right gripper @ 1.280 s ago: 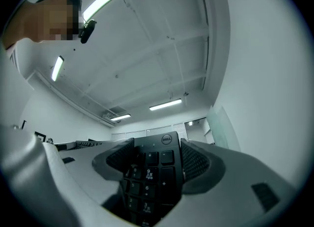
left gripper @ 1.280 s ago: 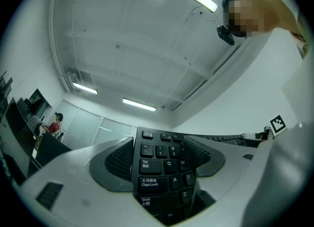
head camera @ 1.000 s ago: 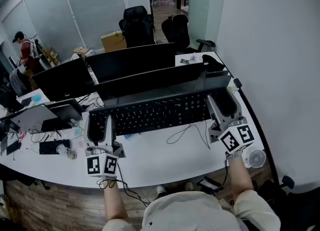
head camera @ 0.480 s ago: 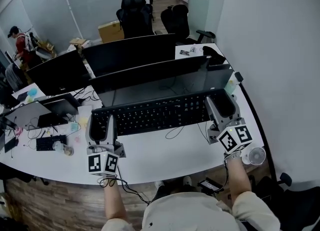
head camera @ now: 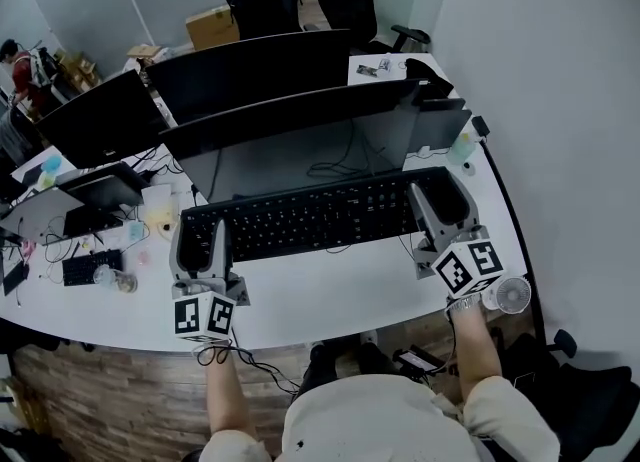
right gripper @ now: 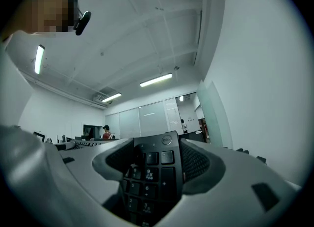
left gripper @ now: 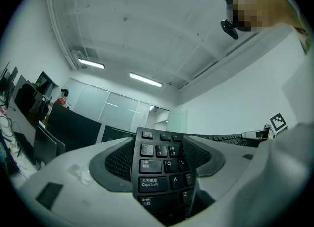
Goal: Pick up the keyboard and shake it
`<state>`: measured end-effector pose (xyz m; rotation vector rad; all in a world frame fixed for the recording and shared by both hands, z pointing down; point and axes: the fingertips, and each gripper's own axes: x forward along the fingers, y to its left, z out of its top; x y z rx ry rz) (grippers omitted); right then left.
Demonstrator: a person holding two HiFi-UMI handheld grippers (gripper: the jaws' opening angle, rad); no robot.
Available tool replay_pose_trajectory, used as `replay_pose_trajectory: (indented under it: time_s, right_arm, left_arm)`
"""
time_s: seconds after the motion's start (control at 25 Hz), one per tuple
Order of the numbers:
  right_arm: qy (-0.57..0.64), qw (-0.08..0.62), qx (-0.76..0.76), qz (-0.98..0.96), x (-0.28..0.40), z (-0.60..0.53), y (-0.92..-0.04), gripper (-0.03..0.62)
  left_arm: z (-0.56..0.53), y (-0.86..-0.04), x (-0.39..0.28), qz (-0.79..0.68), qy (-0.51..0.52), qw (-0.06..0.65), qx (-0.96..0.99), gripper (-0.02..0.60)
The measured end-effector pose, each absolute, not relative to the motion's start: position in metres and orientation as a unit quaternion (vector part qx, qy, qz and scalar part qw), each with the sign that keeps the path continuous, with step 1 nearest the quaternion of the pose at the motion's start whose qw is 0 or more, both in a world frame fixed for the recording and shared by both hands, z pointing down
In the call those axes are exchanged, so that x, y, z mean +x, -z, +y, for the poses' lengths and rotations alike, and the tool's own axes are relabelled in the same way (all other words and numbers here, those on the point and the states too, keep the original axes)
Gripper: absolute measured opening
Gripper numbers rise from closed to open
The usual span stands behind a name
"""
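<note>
Even office light from ceiling strips (left gripper: pixel 145 79), fisheye bending, dark vignetted corners

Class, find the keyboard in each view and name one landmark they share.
Head view: keyboard at centre.
Left gripper view: keyboard lower centre, Tab end between jaws.
Right gripper view: keyboard lower centre, numpad end between jaws.
Shared landmark: person in red, far back.

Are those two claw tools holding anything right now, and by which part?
Yes, the long black keyboard: the left gripper clamps its left end, at the Tab and Caps Lock keys; the right gripper clamps its number-pad end.
</note>
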<state>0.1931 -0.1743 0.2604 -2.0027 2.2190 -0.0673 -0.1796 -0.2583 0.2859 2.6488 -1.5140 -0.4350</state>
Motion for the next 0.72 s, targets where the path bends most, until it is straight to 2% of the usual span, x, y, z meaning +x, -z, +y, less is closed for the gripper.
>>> replay_pose_trajectory:
  time_s: [0.72]
  right_arm:
    - [0.102, 0.017, -0.684, 0.722, 0.19, -0.183, -0.349, 0.282]
  left_arm:
    - [-0.272, -0.384, -0.181, -0.49, 0.078, 0.108, 0.861, 0.302]
